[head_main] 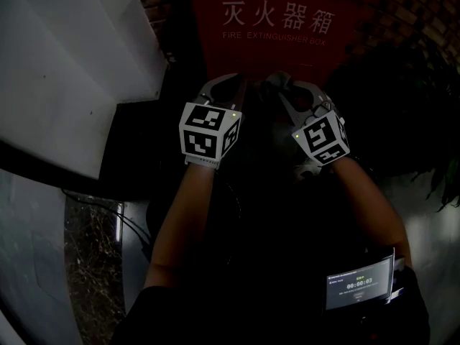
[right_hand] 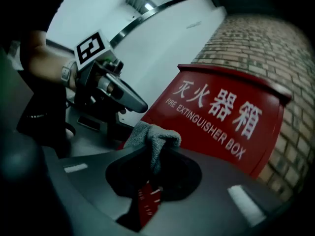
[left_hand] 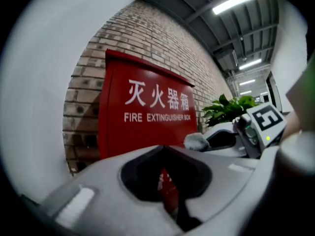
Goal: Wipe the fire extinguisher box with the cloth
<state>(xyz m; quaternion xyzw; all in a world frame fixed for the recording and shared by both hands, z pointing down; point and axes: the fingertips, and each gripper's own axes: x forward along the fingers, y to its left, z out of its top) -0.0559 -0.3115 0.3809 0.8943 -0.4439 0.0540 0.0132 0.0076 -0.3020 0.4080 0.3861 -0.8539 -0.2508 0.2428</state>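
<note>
The red fire extinguisher box stands against the brick wall straight ahead, with white lettering on its front. My right gripper is shut on a grey cloth, which bunches up above the jaws. The cloth also shows at the right gripper's tip in the left gripper view. My left gripper hangs beside it to the left. Its jaws meet with nothing between them. Both grippers hover just short of the box's front, side by side and apart from it.
A white wall panel rises at the left of the box, and brick wall runs behind it. A leafy green plant stands to the box's right. A small screen device sits by the right forearm. Cables lie at the lower left.
</note>
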